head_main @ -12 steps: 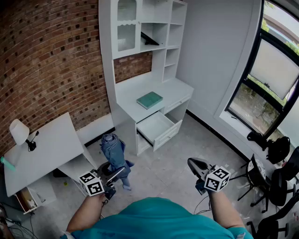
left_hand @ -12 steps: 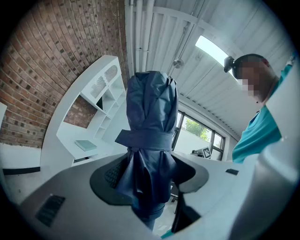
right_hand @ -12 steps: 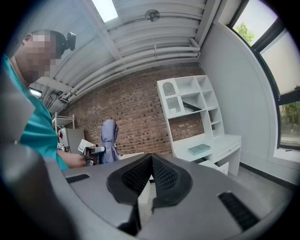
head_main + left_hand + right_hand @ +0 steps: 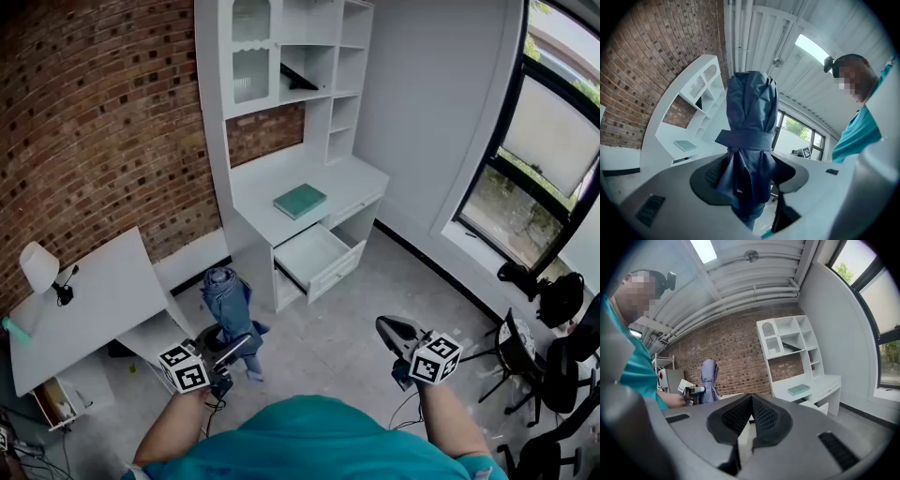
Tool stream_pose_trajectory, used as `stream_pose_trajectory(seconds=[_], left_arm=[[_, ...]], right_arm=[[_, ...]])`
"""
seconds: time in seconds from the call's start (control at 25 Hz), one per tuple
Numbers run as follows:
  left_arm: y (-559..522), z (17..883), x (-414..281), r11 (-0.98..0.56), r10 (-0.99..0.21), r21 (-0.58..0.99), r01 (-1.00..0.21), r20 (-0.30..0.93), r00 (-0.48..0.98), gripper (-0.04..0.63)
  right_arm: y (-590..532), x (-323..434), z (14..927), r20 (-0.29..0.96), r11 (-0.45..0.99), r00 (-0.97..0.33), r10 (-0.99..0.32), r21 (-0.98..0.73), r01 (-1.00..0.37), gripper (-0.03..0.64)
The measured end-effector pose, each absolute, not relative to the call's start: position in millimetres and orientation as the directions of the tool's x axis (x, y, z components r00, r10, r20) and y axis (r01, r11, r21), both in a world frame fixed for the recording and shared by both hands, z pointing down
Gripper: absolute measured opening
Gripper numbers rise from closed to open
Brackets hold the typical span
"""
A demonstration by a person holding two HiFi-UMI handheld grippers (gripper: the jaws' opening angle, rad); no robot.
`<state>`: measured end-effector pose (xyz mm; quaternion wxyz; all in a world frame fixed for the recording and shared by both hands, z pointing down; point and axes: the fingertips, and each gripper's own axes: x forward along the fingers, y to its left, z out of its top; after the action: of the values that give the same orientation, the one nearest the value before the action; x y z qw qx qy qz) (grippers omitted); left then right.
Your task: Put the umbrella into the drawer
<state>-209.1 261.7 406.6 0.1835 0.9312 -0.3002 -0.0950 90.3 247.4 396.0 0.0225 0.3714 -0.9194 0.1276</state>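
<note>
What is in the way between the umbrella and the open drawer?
Nothing visible. The left hand-held gripper holds the umbrella upright, and only bare floor lies between it and the drawer, which stands pulled out.

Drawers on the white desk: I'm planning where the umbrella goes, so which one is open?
The wide drawer pulled out below the green book; the slim drawer further right is shut.

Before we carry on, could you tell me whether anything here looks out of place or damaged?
Nothing stands out: the folded blue fabric umbrella sits upright in the left gripper, and the white desk's drawer is pulled open, seemingly empty.
</note>
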Motion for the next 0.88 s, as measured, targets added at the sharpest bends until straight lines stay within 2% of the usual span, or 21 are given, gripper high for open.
stream_pose_trajectory(seconds=[0.56,0.88], left_arm=[[260,400,-175,-0.755,-0.590,0.383,-0.532,-0.042,0.807,0.249],[271,395,-121,-0.769,-0.576,0.379,-0.515,-0.062,0.815,0.247]], right_arm=[[246,126,392,0.123,0.662,-0.697,-0.706,-0.233,-0.712,0.021],[264,173,384,0.113,0.671,-0.702,-0.703,-0.221,-0.708,0.023]])
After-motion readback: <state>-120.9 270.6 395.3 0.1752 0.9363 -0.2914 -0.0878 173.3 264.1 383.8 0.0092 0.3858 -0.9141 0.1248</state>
